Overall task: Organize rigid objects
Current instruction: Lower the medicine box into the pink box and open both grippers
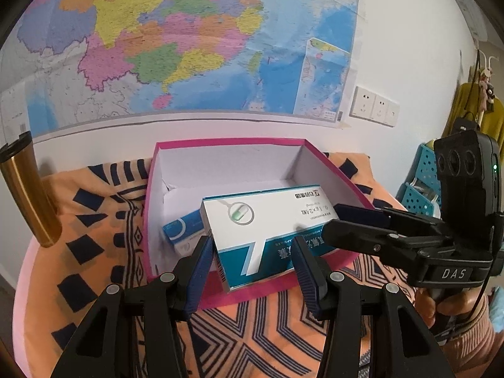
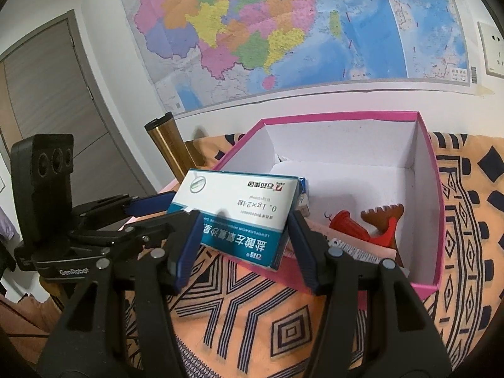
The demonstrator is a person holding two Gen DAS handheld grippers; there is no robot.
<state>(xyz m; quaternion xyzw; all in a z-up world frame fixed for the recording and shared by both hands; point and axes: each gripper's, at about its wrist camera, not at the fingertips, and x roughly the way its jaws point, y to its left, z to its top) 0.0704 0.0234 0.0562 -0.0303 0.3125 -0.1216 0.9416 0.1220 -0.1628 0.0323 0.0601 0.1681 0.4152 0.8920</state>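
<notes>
Both grippers clamp the medicine box (image 2: 233, 217): left gripper (image 1: 255, 267) and right gripper (image 2: 242, 245) each part-open on its ends, box tilted over the pink box's (image 2: 439, 220) front rim.

Medicine box (image 1: 267, 236): cardboard, smooth, slight sheen, printed teal/white.
Pink storage box (image 1: 226, 145): paperboard, matt pink outside, matt white paper lining.
Cloth (image 1: 104, 252) on tabletop: woven fabric, matt, orange w/ navy print.
Flask (image 1: 25, 195), 9 o'clock of the pink box: brushed gold metal, satin; black plastic cap.
Fingers (image 1: 198, 271): matt black plastic, ribbed blue rubbery pads.
Wall map (image 1: 176, 37): glossy paper, creased.
Red clip (image 2: 356, 230): shiny plastic.
</notes>
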